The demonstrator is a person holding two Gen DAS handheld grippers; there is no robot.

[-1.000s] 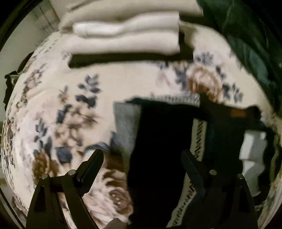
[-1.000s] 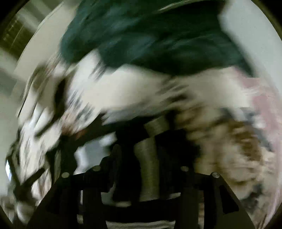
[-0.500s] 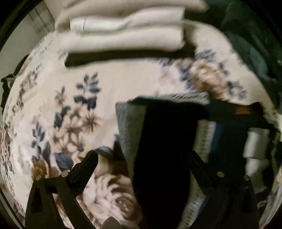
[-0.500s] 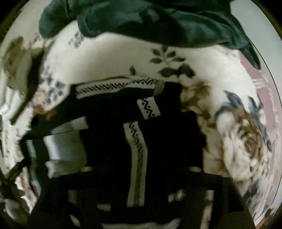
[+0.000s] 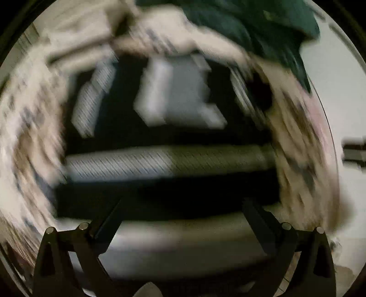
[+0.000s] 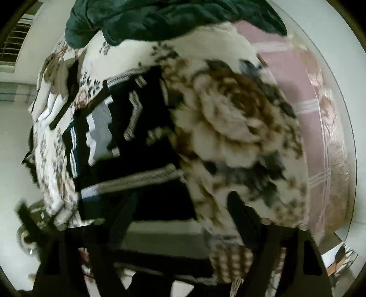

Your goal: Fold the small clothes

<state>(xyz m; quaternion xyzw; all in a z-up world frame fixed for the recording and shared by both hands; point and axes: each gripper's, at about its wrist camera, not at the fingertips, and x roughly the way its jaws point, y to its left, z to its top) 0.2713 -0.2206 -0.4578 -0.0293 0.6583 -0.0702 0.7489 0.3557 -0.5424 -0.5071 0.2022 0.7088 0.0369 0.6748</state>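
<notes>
A black knit garment (image 5: 141,128) with grey and white patterned bands lies flat on a floral blanket (image 5: 29,137); the left wrist view is heavily blurred. My left gripper (image 5: 183,205) is open at the garment's near edge, holding nothing. In the right wrist view the same garment (image 6: 141,141) lies left of centre on the blanket (image 6: 228,128). My right gripper (image 6: 183,205) is open, its left finger over the garment's near corner and its right finger over the blanket.
A dark green cloth (image 6: 160,18) is heaped at the blanket's far end, also seen in the left wrist view (image 5: 263,29). Folded pale clothes (image 6: 50,91) are stacked at far left. A pink bedsheet (image 6: 297,91) lies to the right.
Both grippers have pulled back toward the blanket's near edge. The left view has swung so the garment now lies crosswise. The garment rests flat, with neither gripper holding it.
</notes>
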